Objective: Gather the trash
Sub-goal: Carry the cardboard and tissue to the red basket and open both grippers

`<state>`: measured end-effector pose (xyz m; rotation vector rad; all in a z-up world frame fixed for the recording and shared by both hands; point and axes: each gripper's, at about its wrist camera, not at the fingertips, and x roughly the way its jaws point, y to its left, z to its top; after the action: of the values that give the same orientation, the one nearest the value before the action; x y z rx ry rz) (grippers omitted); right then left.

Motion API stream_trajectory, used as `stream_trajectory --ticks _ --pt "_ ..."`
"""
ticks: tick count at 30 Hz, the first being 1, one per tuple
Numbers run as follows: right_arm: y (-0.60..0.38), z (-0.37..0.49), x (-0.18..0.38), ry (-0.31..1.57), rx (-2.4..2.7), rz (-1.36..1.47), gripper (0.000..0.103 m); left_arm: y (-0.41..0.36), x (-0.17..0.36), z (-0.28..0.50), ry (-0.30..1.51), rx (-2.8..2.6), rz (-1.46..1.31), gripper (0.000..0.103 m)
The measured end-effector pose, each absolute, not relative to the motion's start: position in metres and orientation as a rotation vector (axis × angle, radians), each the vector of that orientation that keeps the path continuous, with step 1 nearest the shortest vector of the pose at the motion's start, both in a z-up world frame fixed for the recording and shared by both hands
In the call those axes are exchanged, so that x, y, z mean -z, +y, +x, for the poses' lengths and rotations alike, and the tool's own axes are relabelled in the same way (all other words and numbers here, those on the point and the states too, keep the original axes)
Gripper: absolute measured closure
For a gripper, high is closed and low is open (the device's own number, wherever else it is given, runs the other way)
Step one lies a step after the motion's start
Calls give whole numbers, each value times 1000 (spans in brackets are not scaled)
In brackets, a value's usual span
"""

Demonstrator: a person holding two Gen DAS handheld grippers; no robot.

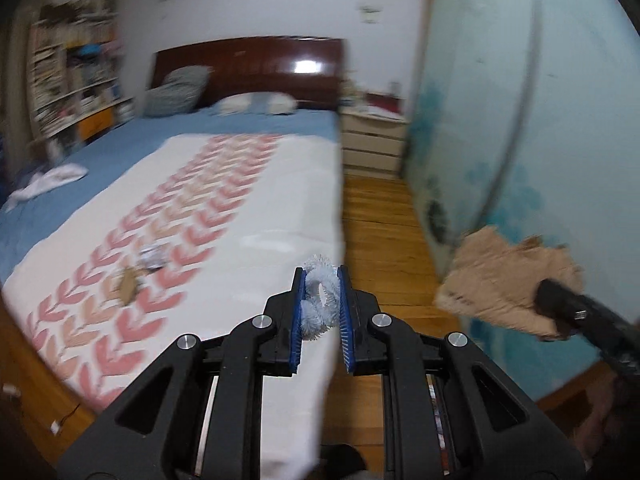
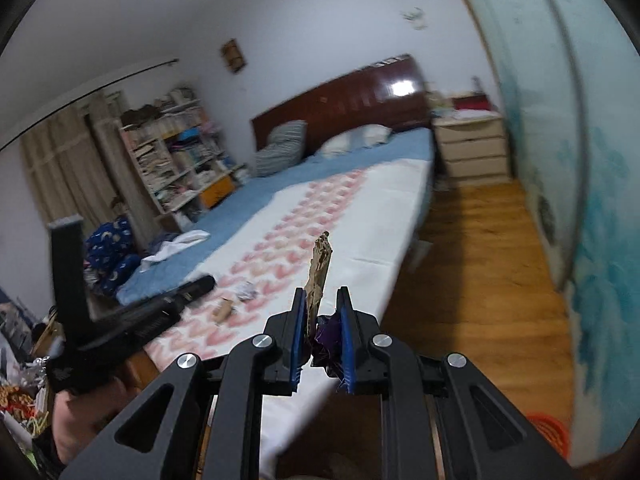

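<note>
Fuzzy pale-blue loop (image 1: 320, 300), torn flat cardboard (image 2: 318, 268)

Bed (image 1: 280, 184) with white patterned cover over blue sheet, dark wood headboard (image 1: 256, 64), striped pillow (image 1: 176, 92) leaning on it. Cluttered bookshelf (image 2: 176, 152) far side. Cream drawer unit (image 1: 374, 140) beside the headboard. Wood floor (image 2: 480, 264), pale blue-green wardrobe door (image 1: 540, 100).

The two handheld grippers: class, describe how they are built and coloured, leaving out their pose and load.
The left gripper and right gripper match: black angular linkage arms, round silver pivot bolts, and two fingers lined with ribbed blue pads. No cables or sleeves are clearly visible.
</note>
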<state>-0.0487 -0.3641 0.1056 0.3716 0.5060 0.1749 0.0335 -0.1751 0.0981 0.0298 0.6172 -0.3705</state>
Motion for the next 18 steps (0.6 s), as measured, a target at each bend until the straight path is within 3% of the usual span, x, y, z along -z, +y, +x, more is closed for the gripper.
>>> stream_trajectory --ticks 9,18 --pt "-486 -149 -59 598 60 328 86 -325 -81 -15 652 639 170 88" --pt "-562 -189 37 721 226 431 86 -439 26 -29 828 761 386 88"
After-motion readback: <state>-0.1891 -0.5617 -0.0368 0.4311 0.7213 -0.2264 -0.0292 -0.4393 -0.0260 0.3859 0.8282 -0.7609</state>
